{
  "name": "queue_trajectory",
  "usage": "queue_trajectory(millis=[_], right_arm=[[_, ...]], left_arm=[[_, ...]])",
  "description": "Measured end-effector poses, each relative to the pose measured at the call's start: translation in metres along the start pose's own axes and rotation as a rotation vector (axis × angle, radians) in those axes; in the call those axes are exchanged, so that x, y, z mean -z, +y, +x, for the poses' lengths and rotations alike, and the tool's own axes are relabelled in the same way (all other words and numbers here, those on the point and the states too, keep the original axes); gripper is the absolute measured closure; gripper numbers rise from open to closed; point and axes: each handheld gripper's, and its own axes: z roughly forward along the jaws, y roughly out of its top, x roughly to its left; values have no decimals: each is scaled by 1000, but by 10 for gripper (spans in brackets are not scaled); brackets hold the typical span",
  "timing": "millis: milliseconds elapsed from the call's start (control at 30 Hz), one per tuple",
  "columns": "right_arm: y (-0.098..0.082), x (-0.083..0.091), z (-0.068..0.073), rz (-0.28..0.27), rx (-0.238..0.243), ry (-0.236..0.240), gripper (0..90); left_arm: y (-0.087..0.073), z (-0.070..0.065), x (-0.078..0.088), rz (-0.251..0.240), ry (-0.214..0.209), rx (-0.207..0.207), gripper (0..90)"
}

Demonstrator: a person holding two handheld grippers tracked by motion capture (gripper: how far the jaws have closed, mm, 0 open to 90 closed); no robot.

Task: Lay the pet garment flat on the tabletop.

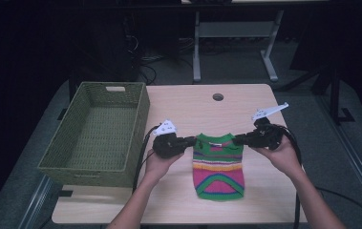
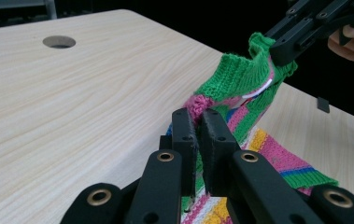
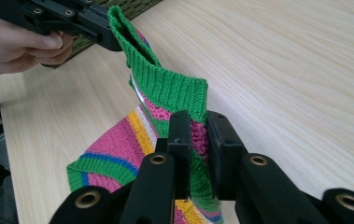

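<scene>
Worktop (image 1: 178, 105): pale wood, filling the centre of the high view, a round cable hole near its upper edge. Woven green basket (image 1: 97, 133) at centre left, nothing inside yet. Small striped knit sweater (image 1: 218, 164), green, pink and yellow, at centre frame, right of the basket, its lower part seemingly lying on the wood while the top edge is raised and stretched between both tools.

Judged progress: pick-up done at both shoulders, garment partly lifted; probably left to do, folding or carrying over to the basket, with nothing placed so far.

Left hand-held gripper (image 1: 191, 141) just left of the sweater's top edge, jaws nearly together and pinching the pink-and-green knit at that corner, clearly so in the left gripper view (image 2: 199, 122). Right hand-held gripper (image 1: 239, 140) at the opposite top corner, likewise clamped tight on a fold of fabric (image 3: 198, 125). Green ribbed collar (image 3: 165, 84) taut between the two.
</scene>
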Motion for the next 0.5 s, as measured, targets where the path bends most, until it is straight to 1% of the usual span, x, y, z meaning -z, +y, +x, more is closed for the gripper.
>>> queue_trajectory(millis=[100,167,200,233,267,300,333,367,400,433,500], right_arm=[[4,-2,-4,8,-3,-16,801],[6,-3,-7,12,-2,-23,800],[8,-5,-9,13,-2,-30,799],[13,-7,-13,17,-12,-46,783],[19,-9,-19,19,-20,-75,736],[26,-12,-27,2,-49,-113,656],[29,-13,-32,-5,-70,-130,619],[33,-13,-38,-14,-94,-147,605],[35,-14,-43,-27,-112,-161,588],[36,-14,-45,-32,-121,-173,575],[33,-15,-47,-26,-124,-184,554]], left_arm=[[3,2,-2,6,4,0,851],[5,4,-5,7,20,-3,851],[6,6,-6,3,37,-4,849],[8,9,-10,0,65,14,839],[10,13,-13,-2,119,30,771],[12,17,-14,-4,134,47,688],[14,21,-16,3,146,66,651],[15,25,-16,8,168,78,590],[15,26,-16,2,175,79,558],[15,28,-16,0,173,75,558],[13,30,-15,9,169,88,524]])
